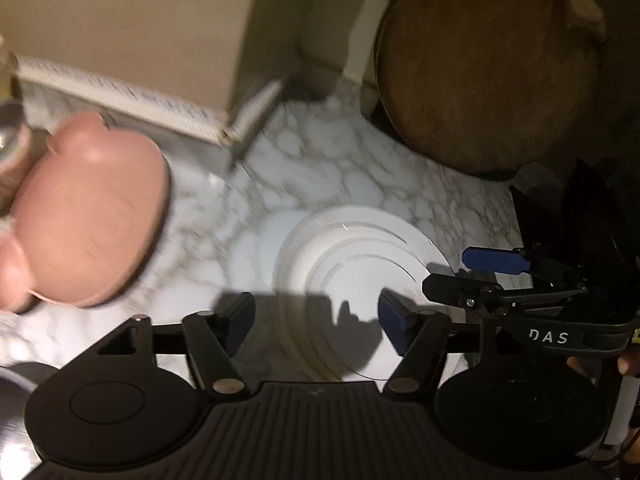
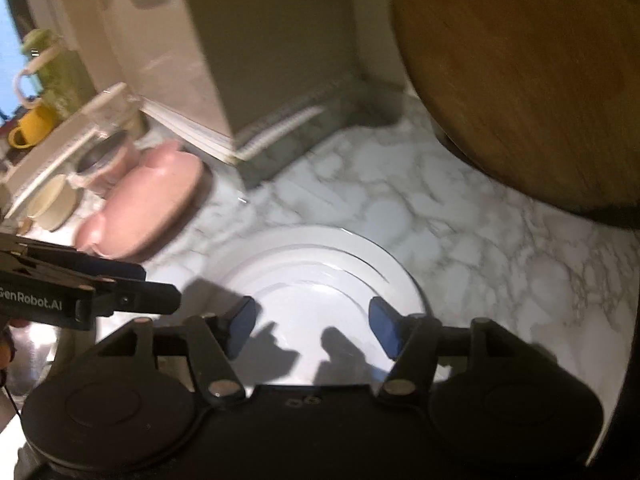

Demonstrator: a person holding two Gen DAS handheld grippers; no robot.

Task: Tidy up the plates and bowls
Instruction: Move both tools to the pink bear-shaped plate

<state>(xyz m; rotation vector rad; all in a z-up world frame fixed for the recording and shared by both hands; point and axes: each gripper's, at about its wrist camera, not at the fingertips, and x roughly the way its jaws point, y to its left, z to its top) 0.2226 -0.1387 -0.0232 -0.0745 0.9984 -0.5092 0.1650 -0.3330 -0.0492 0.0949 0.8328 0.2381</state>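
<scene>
White stacked plates (image 1: 352,248), concentric rims.

A stack of white plates (image 1: 360,256) lies flat on the marble counter (image 1: 320,168), the broadest plate at the bottom and smaller ones nested on top, so their rims show as stepped rings; it sits toward the counter's near edge. A pink, animal-shaped dish with small rounded ears (image 1: 92,216) lies towards the counter's left end, well apart from the stack, its smooth rounded surface uppermost. Whether it is a bowl turned over or a lidded dish cannot be told.
</scene>
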